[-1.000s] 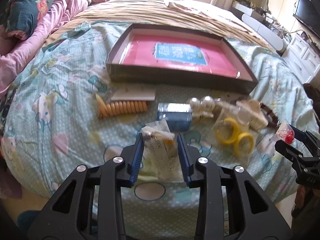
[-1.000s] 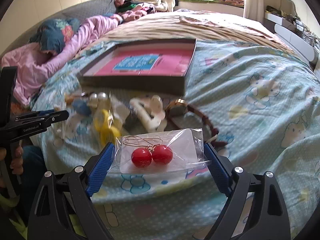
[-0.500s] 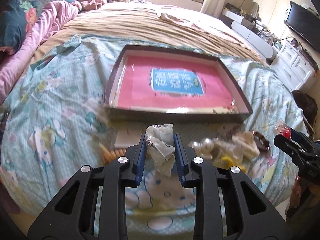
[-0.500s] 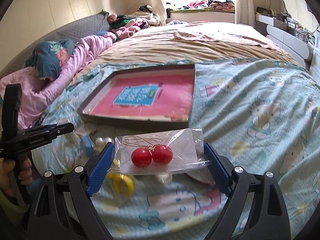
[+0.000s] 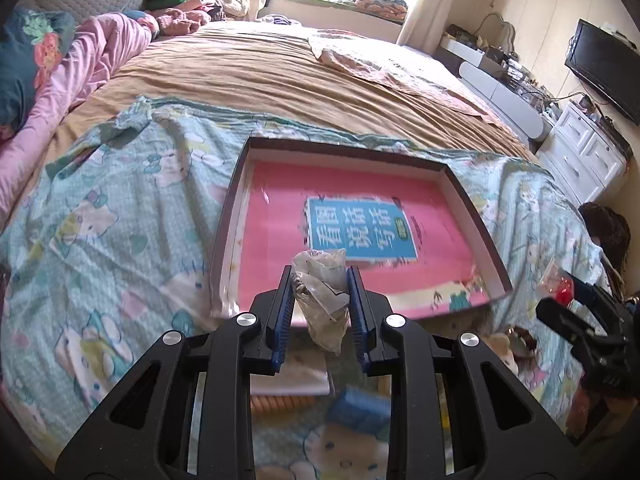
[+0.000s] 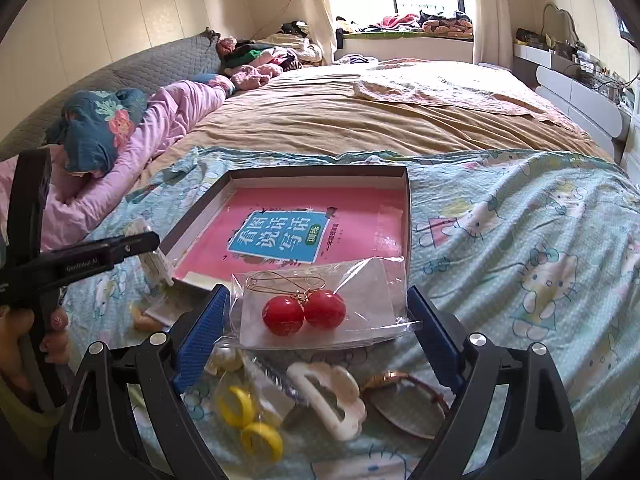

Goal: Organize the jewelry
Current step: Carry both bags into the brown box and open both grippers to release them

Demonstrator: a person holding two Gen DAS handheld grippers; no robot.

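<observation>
Across a wide bed in a sunlit bedroom, a pale blue cartoon-print sheet (image 6: 520, 232) covers the near end and a tan blanket (image 5: 280, 76) the far part, with pink bedding (image 6: 172, 120) heaped at the far left, a window at the far wall and white drawers along the right. Over this the left gripper (image 5: 320, 300) is pinched tight on a small crumpled clear bag (image 5: 322, 300), whose contents are too blurred to tell; the bag stands between the blue pads above the near edge of a shallow dark-rimmed box (image 5: 230, 216) lying flat on the sheet, with a pink booklet bearing a blue label (image 5: 360, 232) inside. The right gripper (image 6: 320, 320) stands wide, its pads pressing the two side edges of a flat clear packet of red ball earrings (image 6: 304, 312), held level just short of the box's near right corner. Below and nearer lie loose pieces on the sheet: two yellow rings (image 6: 248, 420), a white hair claw (image 6: 328, 396), pearly beads (image 6: 222, 360), and a watch with a brown strap (image 6: 404, 396). Nothing stands between either packet and the box's open floor.
</observation>
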